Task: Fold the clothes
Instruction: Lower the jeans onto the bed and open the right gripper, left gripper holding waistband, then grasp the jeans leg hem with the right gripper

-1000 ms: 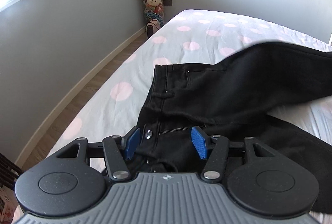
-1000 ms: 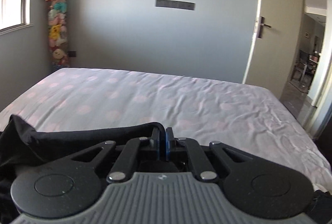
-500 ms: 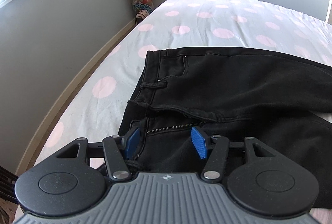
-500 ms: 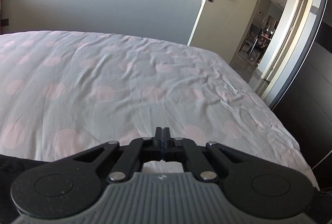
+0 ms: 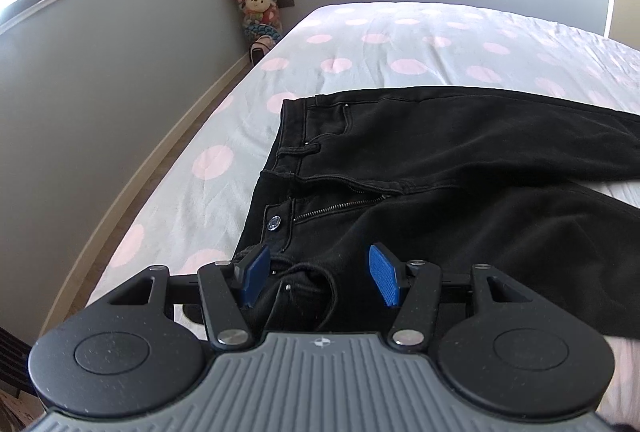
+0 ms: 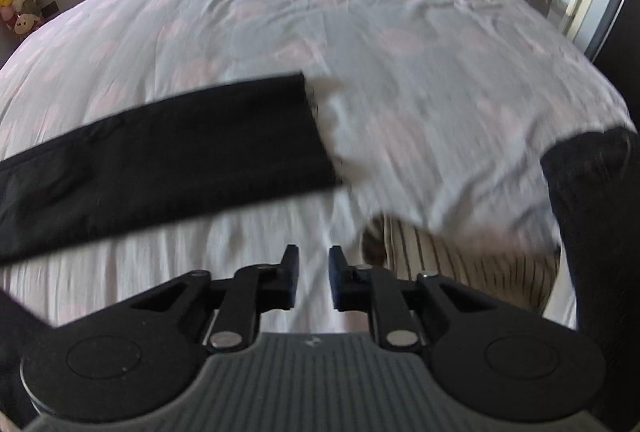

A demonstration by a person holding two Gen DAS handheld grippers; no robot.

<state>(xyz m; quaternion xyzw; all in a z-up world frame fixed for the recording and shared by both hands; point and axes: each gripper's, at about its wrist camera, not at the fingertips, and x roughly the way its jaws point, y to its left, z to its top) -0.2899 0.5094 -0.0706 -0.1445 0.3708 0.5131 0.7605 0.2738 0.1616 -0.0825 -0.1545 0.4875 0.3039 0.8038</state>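
The left gripper hovers spread over the waistband of the black jeans, pinching nothing. The right gripper is opening, nothing between its jaws. Beyond, the jeans lie flat on the polka-dot bed, one leg stretched across.

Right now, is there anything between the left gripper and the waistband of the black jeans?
Nothing visible. The left gripper is open directly over the waistband of the black jeans, which lie flat on the bed; only their own cloth lies between the pads.
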